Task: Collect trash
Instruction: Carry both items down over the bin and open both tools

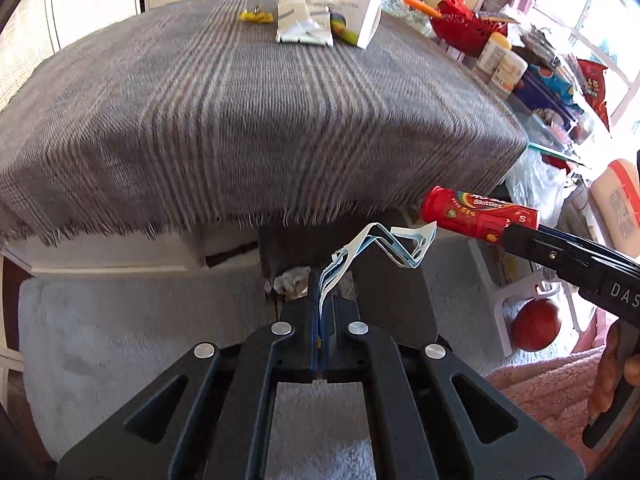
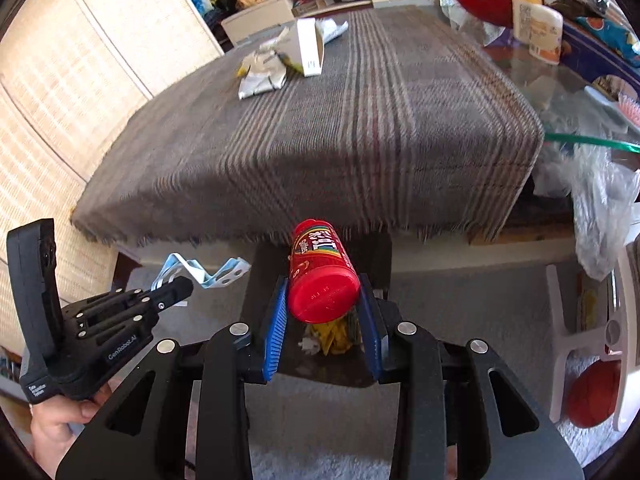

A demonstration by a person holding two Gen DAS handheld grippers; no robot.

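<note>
Leftmost, the left tool (image 1: 320, 300) is clamped fully closed on a crumpled blue-and-white face mask (image 1: 376, 248), whose loops and folds stick out past the fingertips. From the right wrist view the same left tool (image 2: 182, 286) shows at the lower left, carried in a person's hand (image 2: 64, 420), with the face mask (image 2: 208, 270) trailing from its tip.

Below and between the two tools sits a dark bin (image 2: 320, 364) on the pale carpet, with yellow wrappers and white scraps already inside.

Further right, the right tool (image 2: 324, 308) grips a red Skittles tube (image 2: 322, 276) between its blue pads, lid end toward the camera, directly above the bin. In the left wrist view the Skittles tube (image 1: 476, 212) pokes out of the right tool (image 1: 520, 240) just beside the mask.

Behind both, the worktop (image 1: 240, 120), under a grey striped cloth, carries a white box (image 1: 360, 20) and crumpled wrappers (image 1: 304, 24) at its far end.
</note>
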